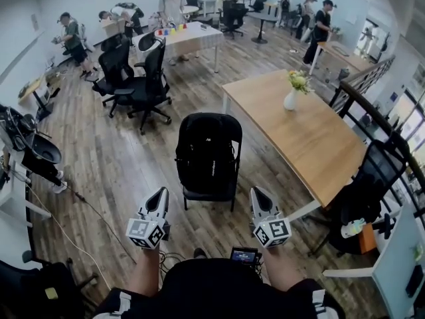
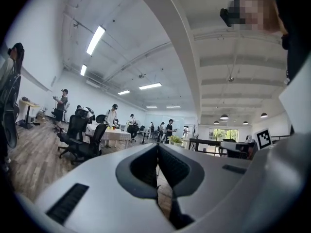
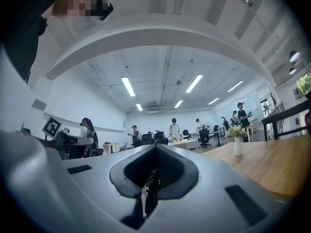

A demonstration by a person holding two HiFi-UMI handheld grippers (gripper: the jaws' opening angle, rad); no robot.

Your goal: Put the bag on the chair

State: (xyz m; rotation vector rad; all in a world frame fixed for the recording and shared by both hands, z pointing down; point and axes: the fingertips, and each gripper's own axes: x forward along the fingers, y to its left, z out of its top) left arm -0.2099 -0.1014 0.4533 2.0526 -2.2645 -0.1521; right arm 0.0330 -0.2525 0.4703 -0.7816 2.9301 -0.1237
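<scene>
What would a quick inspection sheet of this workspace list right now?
Surface: wooden plank floor.
Job's things: black bag rests upright on the chair.
Clutter: vase of flowers on the wooden table, right of the chair.
Grippers: left gripper and right gripper both shut, empty, short of the chair.
Cables: thin cable trails across the floor at left.
Surroundings: office chairs, people at far tables.

The bag (image 1: 207,153) is matt black cloth. The table (image 1: 319,145) is smooth, pale wood with a soft sheen, and the floor (image 1: 113,178) is duller grey-brown planking. The vase (image 1: 290,100) looks glossy white.
</scene>
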